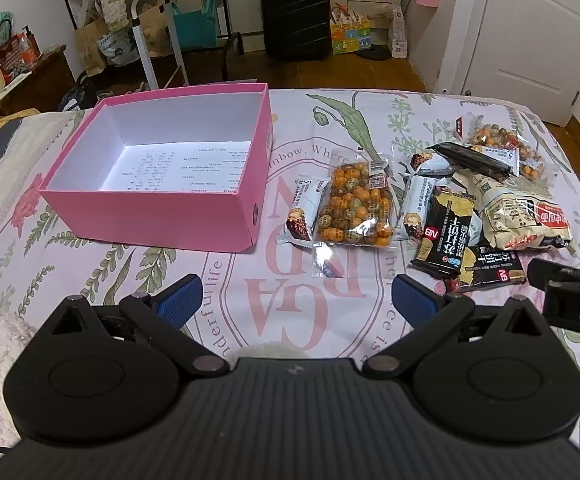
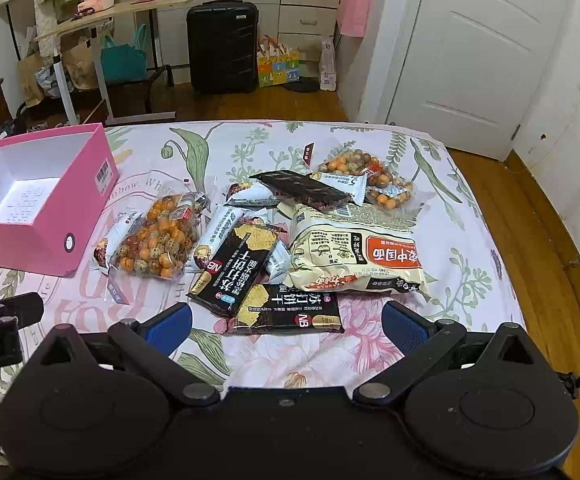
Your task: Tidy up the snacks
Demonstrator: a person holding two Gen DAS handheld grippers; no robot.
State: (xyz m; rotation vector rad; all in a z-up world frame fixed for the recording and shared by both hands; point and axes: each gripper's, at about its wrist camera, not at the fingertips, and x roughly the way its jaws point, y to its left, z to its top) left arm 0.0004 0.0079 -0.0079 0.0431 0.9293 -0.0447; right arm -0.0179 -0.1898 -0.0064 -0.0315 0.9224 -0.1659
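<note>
Hovering wide open and empty-handed — left gripper point(image 1: 296, 300) and right gripper point(image 2: 286, 326) alike. Pink box point(image 1: 146, 204) holds nothing — every snack packet point(image 2: 154, 240) awaits.

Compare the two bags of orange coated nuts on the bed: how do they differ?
The near nut bag lies close beside the pink box, fully exposed. The far nut bag lies at the pile's back, partly under a white bar wrapper. Both are clear bags lying flat.
</note>
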